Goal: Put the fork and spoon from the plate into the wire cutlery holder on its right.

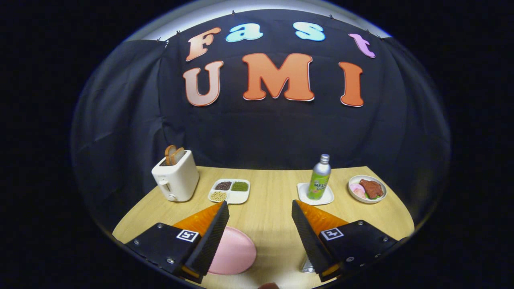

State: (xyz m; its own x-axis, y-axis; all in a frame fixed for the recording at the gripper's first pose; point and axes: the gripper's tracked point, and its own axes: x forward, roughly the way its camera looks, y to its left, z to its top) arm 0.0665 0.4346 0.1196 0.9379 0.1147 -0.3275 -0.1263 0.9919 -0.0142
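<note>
My tool [260,208] hangs wide open (nothing held) above the worktop [269,200], pink plate [235,253] beside its left finger.

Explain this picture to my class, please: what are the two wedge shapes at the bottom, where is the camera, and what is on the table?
The two wedges are the fingers of a hand-held gripper; a person carries it, with no robot arm involved. The camera rides on the gripper and looks forward along the fingers through a fisheye lens, so straight lines look curved.

The fingers stand open, apart, and hold nothing.

On the light wooden table, a round pink plate lies near the fingers, partly behind one of them. A bit of shiny metal peeks out beside the other finger; I cannot tell what it is.

Beyond the fingers stand a white toaster with bread slices, a white divided tray of beans and grains, a green drink bottle with a silver cap on a small white square plate, and a white bowl of toy food.
</note>
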